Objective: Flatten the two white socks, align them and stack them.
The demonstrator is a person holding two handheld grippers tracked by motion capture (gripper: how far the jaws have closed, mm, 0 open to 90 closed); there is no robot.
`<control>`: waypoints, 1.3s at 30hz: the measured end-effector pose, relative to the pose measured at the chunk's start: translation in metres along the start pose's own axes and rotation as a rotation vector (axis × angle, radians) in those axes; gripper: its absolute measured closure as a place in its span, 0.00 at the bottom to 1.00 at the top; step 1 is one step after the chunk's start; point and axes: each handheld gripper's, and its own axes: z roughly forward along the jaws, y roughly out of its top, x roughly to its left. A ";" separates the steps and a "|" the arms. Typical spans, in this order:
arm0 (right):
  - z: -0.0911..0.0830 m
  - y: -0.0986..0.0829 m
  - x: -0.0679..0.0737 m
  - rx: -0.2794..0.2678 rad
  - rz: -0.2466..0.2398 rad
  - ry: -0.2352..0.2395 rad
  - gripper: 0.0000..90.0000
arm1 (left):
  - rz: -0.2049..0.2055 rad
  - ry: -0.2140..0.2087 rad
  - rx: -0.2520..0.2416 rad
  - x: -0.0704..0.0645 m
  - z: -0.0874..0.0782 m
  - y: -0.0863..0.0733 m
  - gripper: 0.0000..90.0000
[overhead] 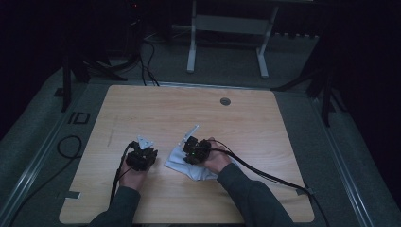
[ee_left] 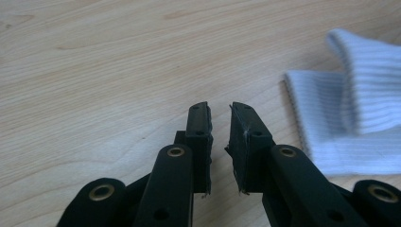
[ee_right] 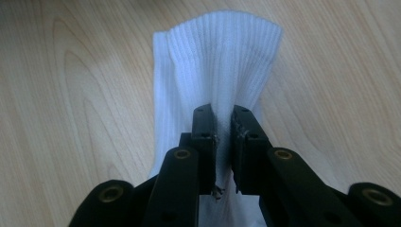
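Note:
A white ribbed sock lies crumpled on the wooden table, near the front middle. My right gripper sits over it, held by a hand. In the right gripper view my right gripper is shut on a raised fold of the sock, whose cuff fans out beyond the jaws. My left gripper rests a short way left of the sock. In the left gripper view my left gripper has its jaws nearly together with nothing between them, and the sock lies off to its right on the wood.
A round cable hole sits near the table's far edge. Black cables trail from both grippers toward the front. Beyond the table, a white frame's legs stand on the dim floor with loose cables.

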 end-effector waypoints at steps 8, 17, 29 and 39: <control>0.002 0.001 0.002 -0.016 0.008 0.022 0.89 | 0.018 -0.013 0.006 -0.007 0.002 0.000 0.87; 0.012 0.000 0.002 -0.022 0.016 0.010 0.73 | 0.033 -0.023 0.005 -0.014 0.002 0.000 0.87; -0.016 0.002 -0.006 -0.057 0.012 -0.086 0.56 | 0.068 -0.055 -0.025 -0.029 -0.003 0.006 0.87; -0.037 -0.002 -0.007 0.007 -0.053 -0.203 0.57 | 0.131 -0.094 -0.022 -0.048 0.002 0.013 0.87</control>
